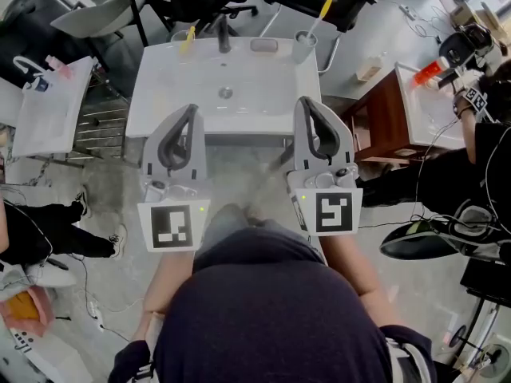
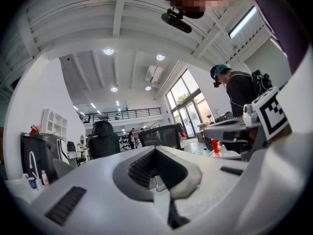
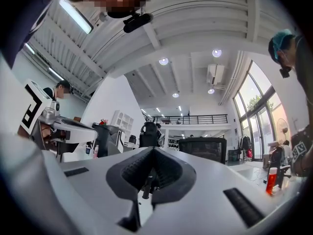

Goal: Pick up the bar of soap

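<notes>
Hovering at the sink (image 1: 255,86) — left gripper (image 1: 192,108), right gripper (image 1: 306,100) clenched empty, soap (image 1: 263,45) beyond.

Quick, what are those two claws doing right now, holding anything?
Left claw: closed, holding nothing.
Right claw: closed, holding nothing.

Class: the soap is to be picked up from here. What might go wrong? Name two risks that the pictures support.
1. The soap lies on the back rim of the sink, between the tap and a cup. A careless reach may knock the cup over.
2. The left gripper and right gripper are both shut. Unless one opens first, it would likely just shove the soap.
</notes>
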The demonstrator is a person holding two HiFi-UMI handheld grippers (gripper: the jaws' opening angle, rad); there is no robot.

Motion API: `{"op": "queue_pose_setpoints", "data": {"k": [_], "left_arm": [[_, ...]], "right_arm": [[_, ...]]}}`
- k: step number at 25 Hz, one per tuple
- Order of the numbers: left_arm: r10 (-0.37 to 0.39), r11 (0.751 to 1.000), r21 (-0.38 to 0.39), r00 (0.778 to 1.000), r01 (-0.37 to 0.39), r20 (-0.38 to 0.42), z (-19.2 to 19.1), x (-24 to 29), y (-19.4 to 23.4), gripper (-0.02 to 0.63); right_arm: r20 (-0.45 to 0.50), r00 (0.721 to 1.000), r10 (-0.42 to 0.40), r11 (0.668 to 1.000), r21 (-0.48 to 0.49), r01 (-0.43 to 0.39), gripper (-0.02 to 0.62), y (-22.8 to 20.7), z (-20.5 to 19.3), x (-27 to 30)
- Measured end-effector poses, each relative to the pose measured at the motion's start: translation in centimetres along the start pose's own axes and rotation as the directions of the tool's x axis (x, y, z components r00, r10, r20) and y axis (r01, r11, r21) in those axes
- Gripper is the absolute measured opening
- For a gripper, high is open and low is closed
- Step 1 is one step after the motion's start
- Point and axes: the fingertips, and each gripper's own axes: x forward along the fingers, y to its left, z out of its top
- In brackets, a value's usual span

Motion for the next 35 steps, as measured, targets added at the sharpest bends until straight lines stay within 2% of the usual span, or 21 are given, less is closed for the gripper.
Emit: {"op": "queue_pose_setpoints", "data": {"k": [12,13,15,19,26,35], "left_arm": [[0.003,1.0,-0.006,1.0,-0.003,-0.007,-0.6,1.1,-0.1,0.0],[0.002,1.0,-0.008,1.0,-0.002,-0.007,-0.7,1.2,0.0,0.0],[-0.002,1.0,-0.011,1.0,0.002,-0.009,-0.9,1.7,0.1,0.0],[-0.013,1.0,-0.014,1.0,0.013,-0.007,-1.2,2.9,0.6,0.0],[-0.035,0.999,-0.029,0.999,0.035,-0.006,-2.8,6.4,2.3,0.0],[-0.08,0.996,-0.046,0.997,0.08,0.013,-4.9,13.1,5.9,0.0]], "right_arm": [[-0.008,0.999,0.039,0.999,0.013,-0.039,0.018,0.1,-0.9,0.9],[-0.007,0.999,0.042,0.999,0.015,-0.042,0.023,0.1,-1.0,1.1],[-0.009,0.999,0.047,0.999,0.019,-0.047,0.085,0.2,-1.2,1.6],[-0.018,0.998,0.054,0.998,0.02,-0.053,0.104,0.1,-1.6,2.8],[-0.036,0.998,0.045,0.999,0.017,-0.045,0.114,-0.2,-3.5,6.4],[-0.066,0.998,0.012,1.0,0.01,-0.012,0.115,-1.2,-6.3,13.9]]}}
